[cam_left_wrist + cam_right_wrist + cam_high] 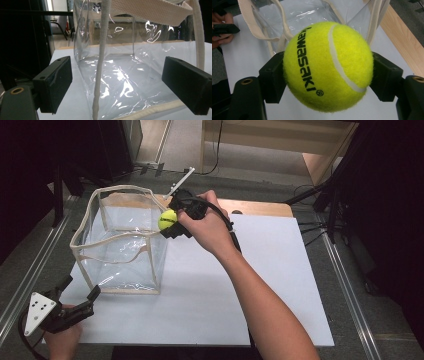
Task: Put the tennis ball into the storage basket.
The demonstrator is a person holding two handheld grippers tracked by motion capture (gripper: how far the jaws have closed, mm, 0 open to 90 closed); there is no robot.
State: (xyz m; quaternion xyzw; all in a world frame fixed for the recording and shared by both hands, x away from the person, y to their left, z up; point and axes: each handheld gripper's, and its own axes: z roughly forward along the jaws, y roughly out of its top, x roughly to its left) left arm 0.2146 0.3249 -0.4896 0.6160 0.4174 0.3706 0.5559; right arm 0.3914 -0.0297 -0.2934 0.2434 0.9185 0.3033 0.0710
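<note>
Right up against the lens sits a fuzzy yellow-green tennis ball [328, 66] with a white seam and black KAWASAKI lettering, pinched from both sides between the black jaws of the right gripper [328, 75], which is clamped firmly on it. From the high view that right gripper [172, 222] hangs in the air at the near right top corner of a clear plastic tote bag with cream fabric trim and straps [120, 242], ball [168, 219] level with the rim and just outside it (or right at it, hard to call). Bag stands upright and open on a white sheet [280, 285] covering a wooden table [260, 208]. Down at the near left corner, the left gripper [80, 297] rests low by the sheet's edge, jaws spread wide, nothing between them. Its own view looks straight at the bag's near corner seam [100, 65], close ahead, not touching
</note>
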